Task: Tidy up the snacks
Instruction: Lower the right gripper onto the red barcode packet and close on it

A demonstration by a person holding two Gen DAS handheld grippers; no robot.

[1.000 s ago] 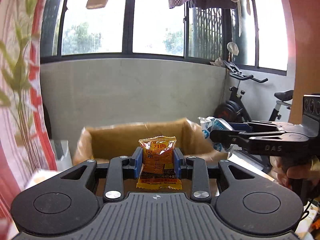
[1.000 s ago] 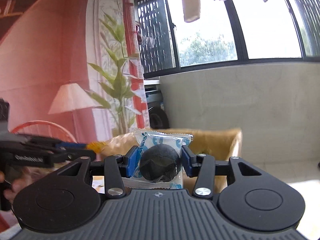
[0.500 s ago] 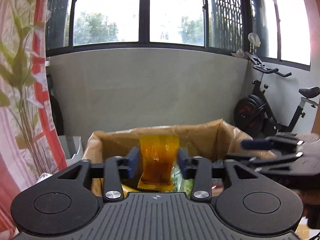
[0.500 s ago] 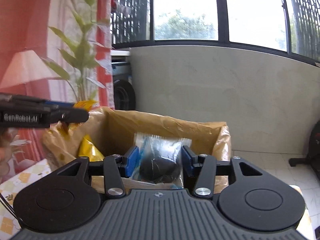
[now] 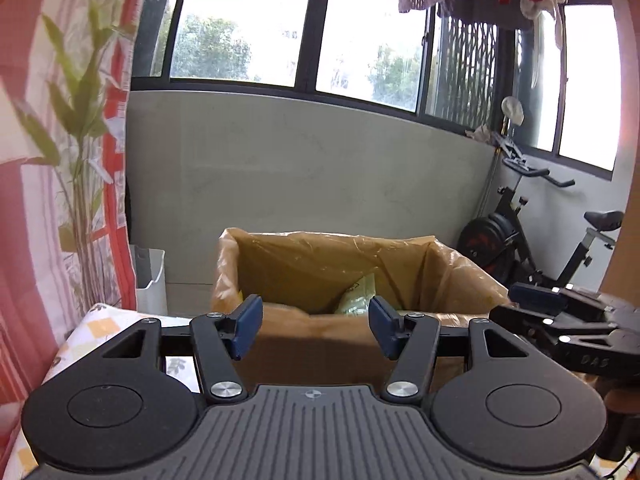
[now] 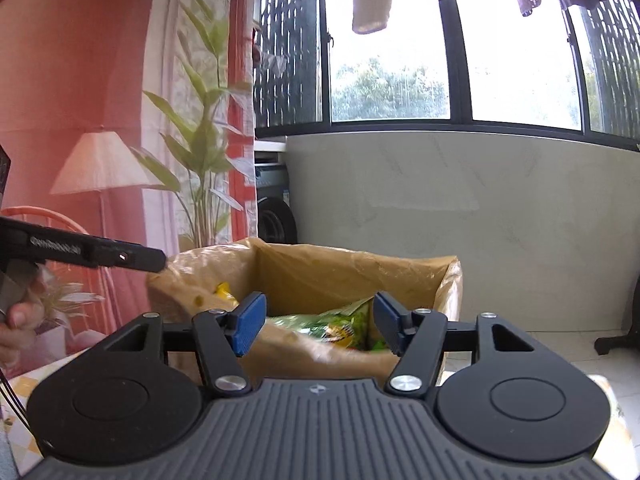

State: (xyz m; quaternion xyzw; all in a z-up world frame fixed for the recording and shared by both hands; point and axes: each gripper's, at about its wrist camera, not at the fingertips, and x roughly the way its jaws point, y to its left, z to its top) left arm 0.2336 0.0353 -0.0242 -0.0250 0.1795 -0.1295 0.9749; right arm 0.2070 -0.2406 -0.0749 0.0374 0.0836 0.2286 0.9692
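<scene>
A cardboard box (image 5: 304, 336) lined with clear plastic stands on the table ahead; it also shows in the right wrist view (image 6: 416, 276). My left gripper (image 5: 315, 328) is open and empty just before the box's near wall. My right gripper (image 6: 320, 328) is open and empty over the box's near rim. Inside lie a pale green snack pack (image 5: 358, 296), green snack packs (image 6: 336, 326) and a yellow pack (image 6: 225, 293). The right gripper also appears at the right edge of the left wrist view (image 5: 560, 320), and the left gripper at the left of the right wrist view (image 6: 96, 254).
The table has a yellow-and-white checked cloth (image 5: 100, 320). A white bin (image 5: 151, 280) stands behind the table at left. An exercise bike (image 5: 532, 240) stands at right. A grey low wall and windows are behind the box.
Both grippers have opened. The orange snack pack has left my left gripper and the blue-white pack has left my right gripper. Both grippers have drawn back from the box a little.
</scene>
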